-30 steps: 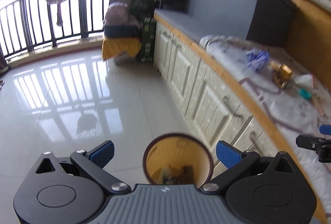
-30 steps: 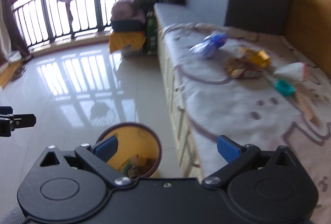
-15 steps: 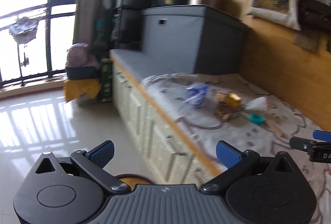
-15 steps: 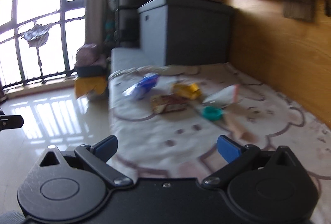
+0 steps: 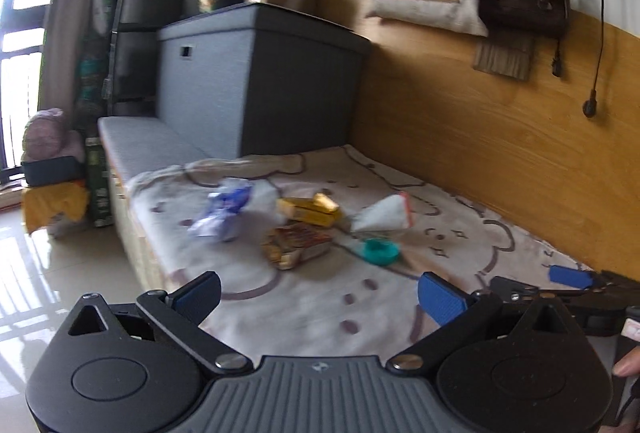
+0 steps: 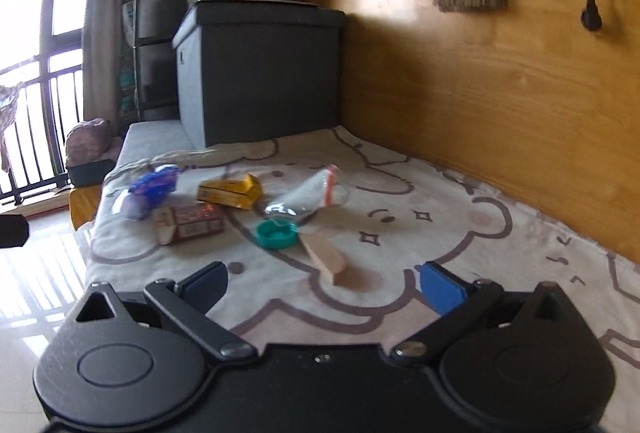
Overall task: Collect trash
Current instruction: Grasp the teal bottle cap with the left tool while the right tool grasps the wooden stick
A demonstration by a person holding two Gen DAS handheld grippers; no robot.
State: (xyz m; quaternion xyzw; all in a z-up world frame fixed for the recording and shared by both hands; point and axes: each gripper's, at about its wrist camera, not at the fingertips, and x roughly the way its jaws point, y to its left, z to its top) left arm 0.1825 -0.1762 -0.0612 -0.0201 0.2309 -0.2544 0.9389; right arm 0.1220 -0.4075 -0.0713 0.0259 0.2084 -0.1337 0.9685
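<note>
Across the middle of the left wrist view lies a cloth-covered bench (image 5: pixel 460 233) printed with bear outlines, and on it the trash sits in a loose cluster: one crumpled blue-and-white wrapper (image 5: pixel 224 209) toward the left, one yellow carton (image 5: pixel 310 211) just behind one red-and-tan snack box (image 5: pixel 298 247), one clear plastic bag with a red edge (image 5: pixel 384 217) to the right, and one teal bottle cap (image 5: pixel 380 251) nearest the camera. Along the bottom of the frame the left tool (image 5: pixel 320 295) hangs above the near cloth with its blue pads spread wide and nothing between them; at the right edge the right tool (image 5: pixel 568 279) pokes in, also holding nothing that can be seen. From the right wrist view the same five pieces appear at centre left: blue wrapper (image 6: pixel 154 187), yellow carton (image 6: pixel 232 191), snack box (image 6: pixel 190 223), plastic bag (image 6: pixel 308 193) and teal cap (image 6: pixel 276 235), plus one tan wedge-shaped piece (image 6: pixel 326 259) lying just in front of the cap, which makes six items in all. Here the right tool (image 6: pixel 322 283) is spread wide and empty, with the wedge almost directly ahead of its gap. No bin shows in either view. The step in hand looks like the approach to the pile; the next move probably calls for lowering one tool over a single piece, likely the wedge or the cap, and closing on it without dragging the cloth.
</note>
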